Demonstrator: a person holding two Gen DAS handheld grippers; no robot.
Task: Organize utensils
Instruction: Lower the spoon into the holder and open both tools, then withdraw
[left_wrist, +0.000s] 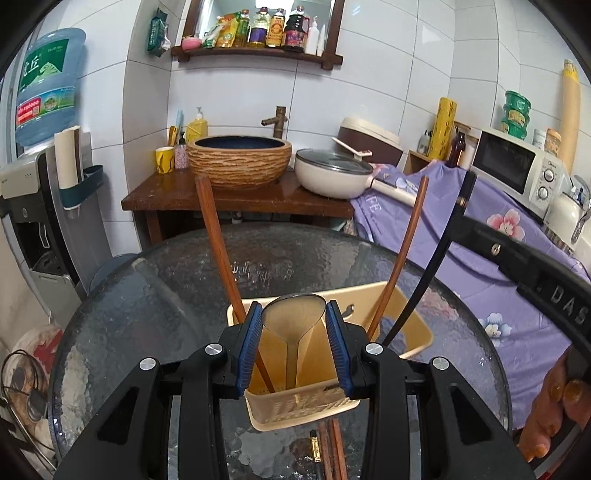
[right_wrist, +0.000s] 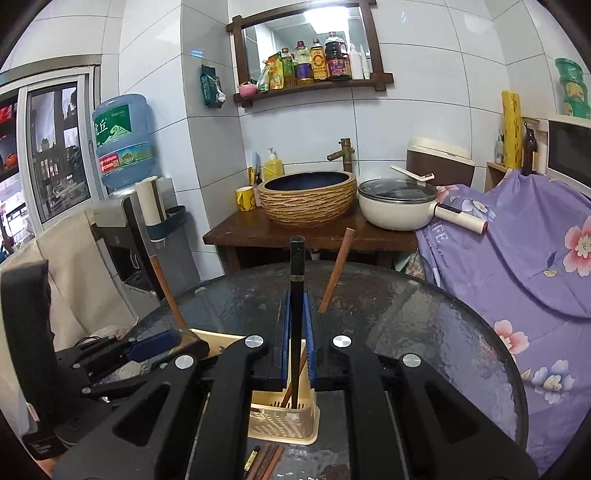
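A metal spoon (left_wrist: 293, 317) is held by its bowl between the blue pads of the left gripper (left_wrist: 294, 345), with its handle down inside the cream basket (left_wrist: 417, 334). A black chopstick (right_wrist: 296, 295) is squeezed tight in the right gripper (right_wrist: 296, 349) and stands in the same basket. Brown chopsticks (left_wrist: 218, 243) lean there too. More chopsticks (right_wrist: 267, 458) are seen lying on the round glass table (left_wrist: 147, 295).

Both grippers are black moulded frames with blue ribbed pads – the left gripper (left_wrist: 294, 345) and right gripper (right_wrist: 297, 350) each carry round silver screws across the lower frame. At the right edge of the left wrist view, the other tool's black body bears raised letters "DAS" – below it a hand (left_wrist: 554, 406) with gold-painted nails.
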